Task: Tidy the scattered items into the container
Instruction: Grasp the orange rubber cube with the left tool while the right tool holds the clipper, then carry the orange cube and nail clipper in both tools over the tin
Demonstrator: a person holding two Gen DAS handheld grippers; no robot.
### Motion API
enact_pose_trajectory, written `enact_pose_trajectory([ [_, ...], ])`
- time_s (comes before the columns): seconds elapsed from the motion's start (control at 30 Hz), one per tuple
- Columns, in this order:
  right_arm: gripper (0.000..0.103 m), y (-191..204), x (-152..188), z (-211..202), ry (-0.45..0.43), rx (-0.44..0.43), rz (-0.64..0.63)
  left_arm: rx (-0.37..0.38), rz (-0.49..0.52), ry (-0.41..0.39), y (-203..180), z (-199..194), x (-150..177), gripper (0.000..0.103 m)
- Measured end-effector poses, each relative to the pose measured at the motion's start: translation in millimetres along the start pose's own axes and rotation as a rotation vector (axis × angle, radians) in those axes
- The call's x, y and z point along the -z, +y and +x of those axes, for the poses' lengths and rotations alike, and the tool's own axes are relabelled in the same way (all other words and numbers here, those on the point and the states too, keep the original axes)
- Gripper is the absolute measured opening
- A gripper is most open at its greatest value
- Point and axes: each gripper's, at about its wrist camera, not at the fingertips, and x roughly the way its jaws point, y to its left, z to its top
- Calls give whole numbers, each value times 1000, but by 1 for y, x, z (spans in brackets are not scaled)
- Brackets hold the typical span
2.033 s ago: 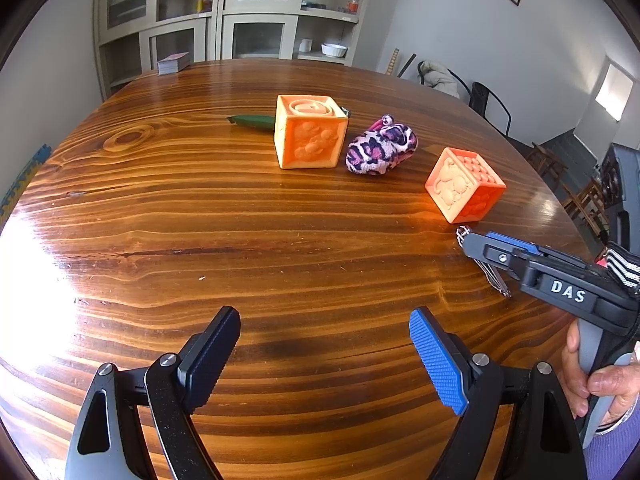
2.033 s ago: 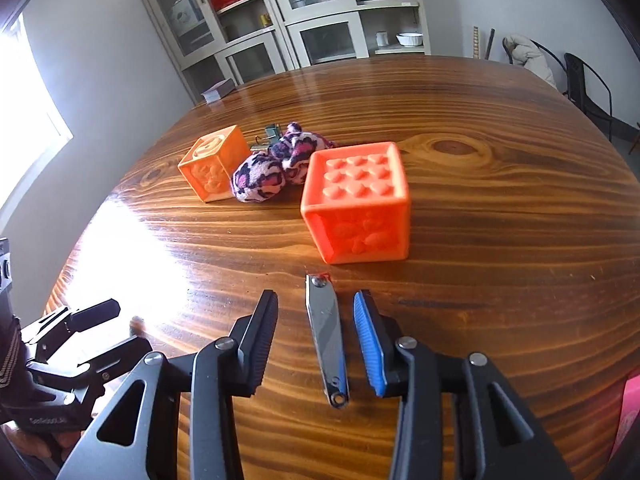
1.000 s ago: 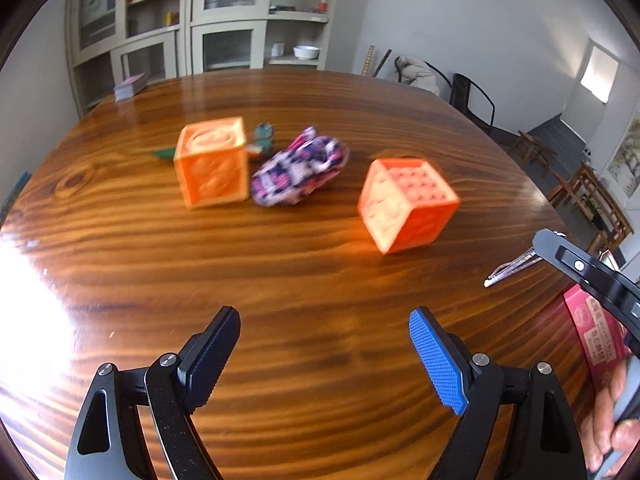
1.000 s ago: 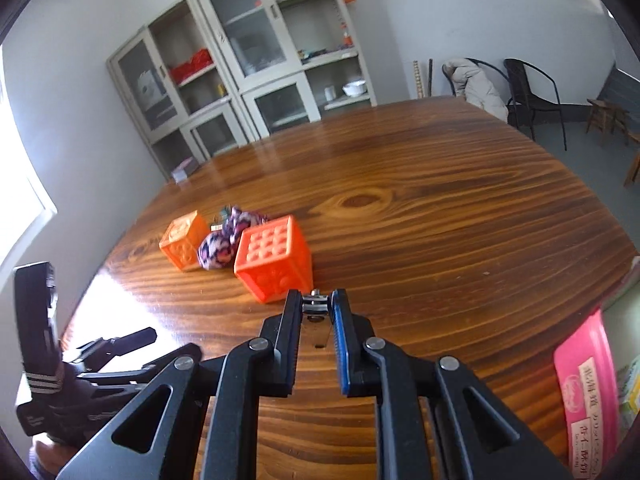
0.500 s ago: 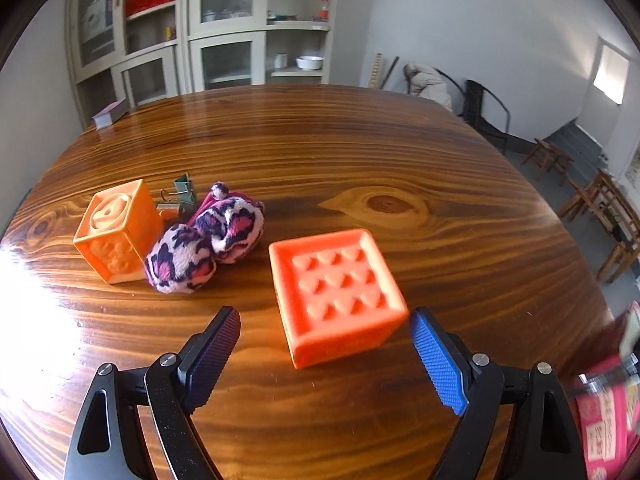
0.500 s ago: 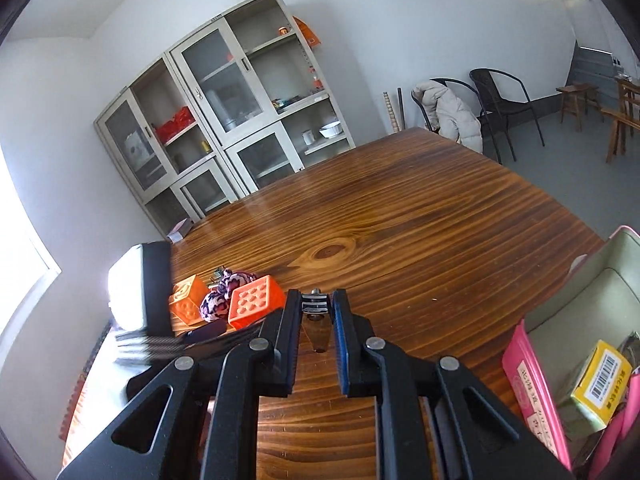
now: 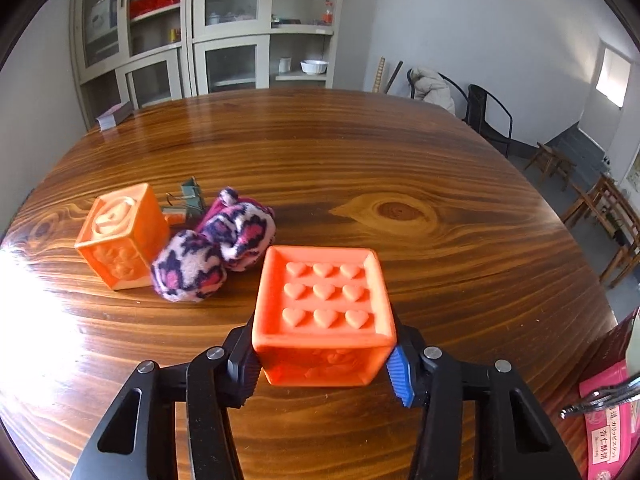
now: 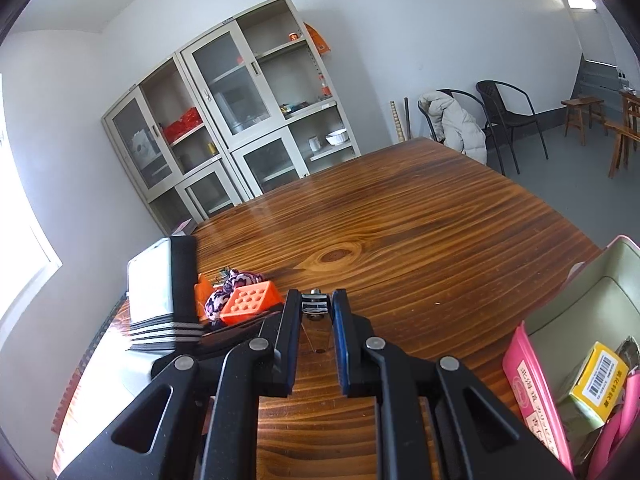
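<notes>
My left gripper [image 7: 324, 364] is clamped on the orange block with the heart-studded top [image 7: 325, 312], one black pad and one blue pad pressed against its two opposite sides, the block sitting right at the fingertips on the wooden table [image 7: 440, 208]. Just ahead and to the left of that gripper lies the leopard-print plush pouch [image 7: 214, 246], touching or very nearly touching the block's far left corner, and farther left again stands a second orange cube with a swirl on top [image 7: 122, 236], the pouch resting against it. Behind the pouch, green binder clips [image 7: 191, 197] lie on the wood. My right gripper [image 8: 316, 328] is closed on the metal nail clipper [image 8: 316, 312], the thin tool pinched upright between narrow-set fingers and raised above the tabletop. Low and to the right of this gripper sits the pink-rimmed container [image 8: 580, 300], open toward me, already holding a pink packet [image 8: 532, 392] and a yellow barcoded box [image 8: 600, 380]; whether the clipper is over its rim I cannot tell. From the right wrist view the left gripper's body shows at the left, with the block, pouch and cube clustered beyond it.
</notes>
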Motion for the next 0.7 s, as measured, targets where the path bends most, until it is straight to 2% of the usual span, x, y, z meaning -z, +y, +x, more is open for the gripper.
enact_pose_trajectory([
  [0.37, 17, -10, 1, -19, -71, 17, 44, 90, 16, -57, -16, -58, 15, 53],
  [0.53, 17, -22, 3, -56, -136, 52, 82, 150, 44, -87, -36, -91, 24, 53],
  [0.7, 17, -45, -3, -105, -201, 130, 107, 239, 89, -77, -71, -110, 30, 53],
])
